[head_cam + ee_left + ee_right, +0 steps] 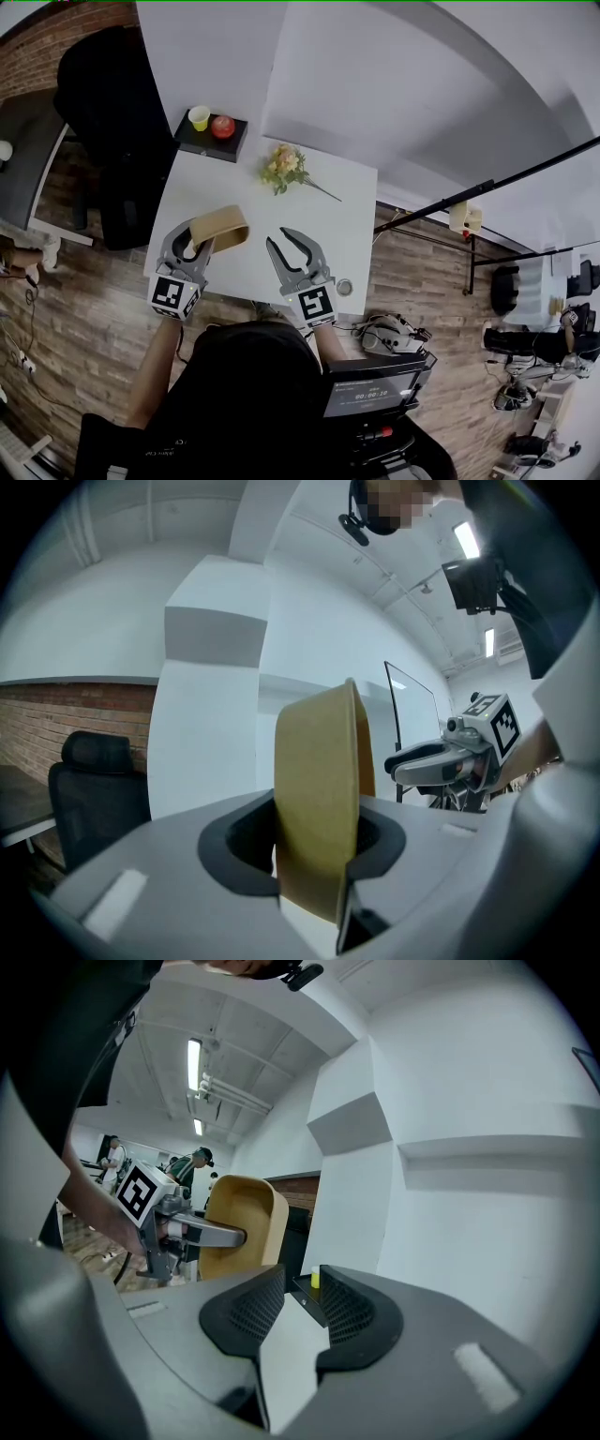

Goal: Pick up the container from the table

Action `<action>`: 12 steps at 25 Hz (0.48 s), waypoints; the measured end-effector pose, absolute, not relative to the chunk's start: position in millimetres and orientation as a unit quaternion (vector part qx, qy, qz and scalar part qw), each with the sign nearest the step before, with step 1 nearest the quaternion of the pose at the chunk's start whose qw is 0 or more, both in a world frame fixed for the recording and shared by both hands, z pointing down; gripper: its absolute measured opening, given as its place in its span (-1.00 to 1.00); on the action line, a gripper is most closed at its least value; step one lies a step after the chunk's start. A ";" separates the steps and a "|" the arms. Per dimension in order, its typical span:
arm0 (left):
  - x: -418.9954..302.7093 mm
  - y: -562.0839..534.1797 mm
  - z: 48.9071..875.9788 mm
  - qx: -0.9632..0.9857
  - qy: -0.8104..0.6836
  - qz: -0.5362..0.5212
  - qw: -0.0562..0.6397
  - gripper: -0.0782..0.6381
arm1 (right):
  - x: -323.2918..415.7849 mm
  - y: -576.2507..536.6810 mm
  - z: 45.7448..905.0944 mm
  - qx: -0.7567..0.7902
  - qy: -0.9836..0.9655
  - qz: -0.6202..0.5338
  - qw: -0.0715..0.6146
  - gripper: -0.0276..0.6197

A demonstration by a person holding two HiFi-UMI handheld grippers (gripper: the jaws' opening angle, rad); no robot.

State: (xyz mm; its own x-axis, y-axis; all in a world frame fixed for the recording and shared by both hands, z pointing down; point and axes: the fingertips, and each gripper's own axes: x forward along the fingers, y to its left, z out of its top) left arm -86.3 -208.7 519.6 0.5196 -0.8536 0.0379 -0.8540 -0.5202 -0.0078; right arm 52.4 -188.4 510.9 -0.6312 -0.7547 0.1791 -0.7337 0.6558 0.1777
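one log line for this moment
left tool: shut on brown paper container | container: tipped sideways over white table | right tool: open, empty

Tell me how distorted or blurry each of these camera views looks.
Head view: sharp, evenly lit, fisheye bowing the edges of the table. Left gripper view: dark round vignette, container fills the centre, slightly soft. Right gripper view: same vignette, ceiling light blown out.
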 end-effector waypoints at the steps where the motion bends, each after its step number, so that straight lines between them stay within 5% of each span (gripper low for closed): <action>1: -87.1 -208.8 521.1 0.872 -0.490 0.020 0.007 -0.43 | 52.2 -189.1 512.0 0.413 -0.902 -0.042 0.121 -0.52; 12: -87.5 -211.8 527.9 0.873 -0.486 0.027 0.013 -0.43 | 57.0 -193.1 516.0 0.424 -0.897 -0.051 0.114 -0.52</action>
State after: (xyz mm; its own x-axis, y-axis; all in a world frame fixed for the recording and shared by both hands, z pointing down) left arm -87.5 -211.8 527.9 0.5252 -0.8489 0.0600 -0.8503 -0.5263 -0.0037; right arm 57.0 -193.1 516.0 -0.6143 -0.7724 0.1615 -0.7492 0.6351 0.1877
